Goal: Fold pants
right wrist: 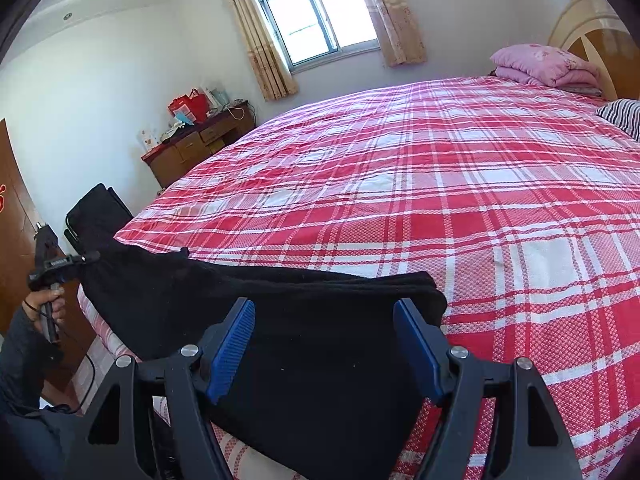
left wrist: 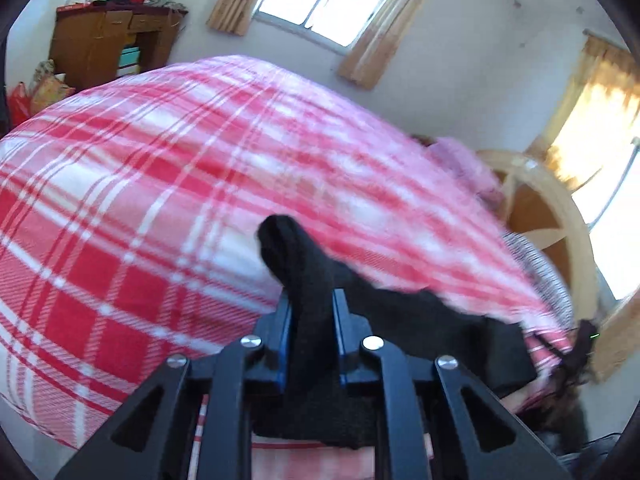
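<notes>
Left wrist view: the left gripper [left wrist: 312, 312] is seen at bottom centre, jaws drawn in tight on a fold of the black pants [left wrist: 304, 280], which is pinched between the blue pads [left wrist: 285, 344] and sticks up past the tips. More black cloth is draped below the jaws and trails off to the lower right, over the edge of the bed. The red-and-white plaid bedspread [left wrist: 160, 200] fills the middle and left of the frame, blurred. A brown wooden cabinet [left wrist: 104, 40] is seen upper left w/ red bags piled on top. A window [left wrist: 328, 0] w/ tan curtains is at top centre, a pink pillow [left wrist: 464, 164] and pale wooden headboard [left wrist: 540, 200] at right

Right wrist view: the right gripper [right wrist: 324, 344] is at bottom centre, jaws held wide apart, blue pads [right wrist: 232, 344] clear on both sides; nothing is clamped. The pants [right wrist: 320, 360] are laid along the near edge of the bedspread [right wrist: 440, 200], their folded end below and between the open fingers, the rest stretched off to the left. At far left the other end of the cloth is lifted off the bed corner by the left gripper [right wrist: 86, 258], held by a hand [right wrist: 50, 310] in a dark sleeve. A black chair back [right wrist: 100, 208] is seen just behind that, by the bed corner. The cabinet [right wrist: 192, 148] is at mid left, window [right wrist: 316, 16] at top centre, pink pillow [right wrist: 544, 64] and a striped cushion [right wrist: 624, 116] at upper right
</notes>
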